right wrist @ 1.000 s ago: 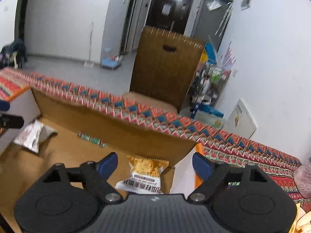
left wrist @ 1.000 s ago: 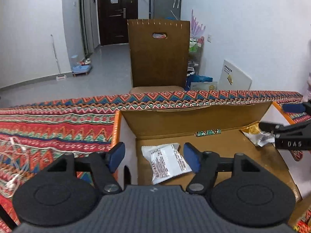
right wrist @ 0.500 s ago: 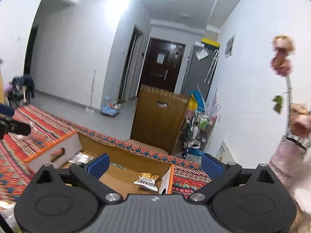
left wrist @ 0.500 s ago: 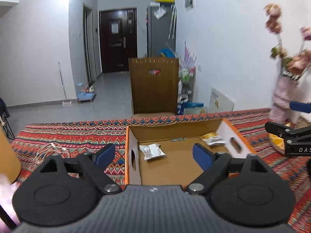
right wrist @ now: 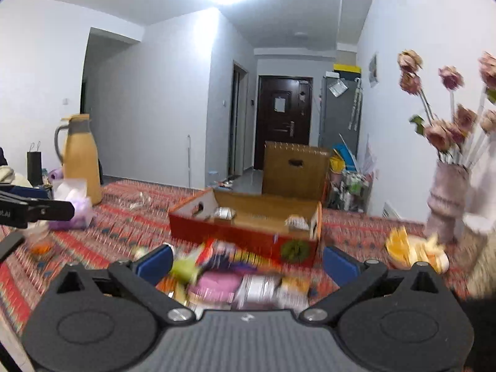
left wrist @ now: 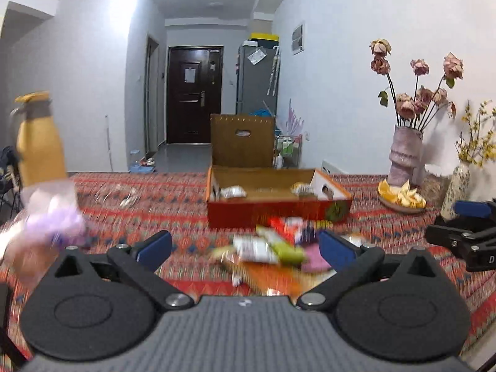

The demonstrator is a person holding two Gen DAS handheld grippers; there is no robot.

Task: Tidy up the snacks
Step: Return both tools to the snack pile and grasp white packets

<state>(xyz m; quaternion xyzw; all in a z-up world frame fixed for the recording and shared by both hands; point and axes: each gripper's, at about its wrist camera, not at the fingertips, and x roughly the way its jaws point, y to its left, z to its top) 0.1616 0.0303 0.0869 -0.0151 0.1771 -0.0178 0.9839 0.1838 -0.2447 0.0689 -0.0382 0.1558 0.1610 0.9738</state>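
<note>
Above the table (left wrist: 148, 204), both tongs hang spread wide and empty: left tongs (left wrist: 245, 246), right tongs (right wrist: 246, 262). Loose snack packets (left wrist: 266, 249) lie in a motion-blurred heap on the patterned cloth just in front of the red cardboard box (left wrist: 279, 210); individual wrappers cannot be told apart. Inside the box rest what appear to be two packets, a white one (left wrist: 232, 191) at its left end and a yellowish one (left wrist: 302, 187) at its right. A yellow thermos jug (right wrist: 79, 158) stands far left; a vase of dried roses (left wrist: 406, 152) and a plate of orange peel (left wrist: 401, 198) stand right.
</note>
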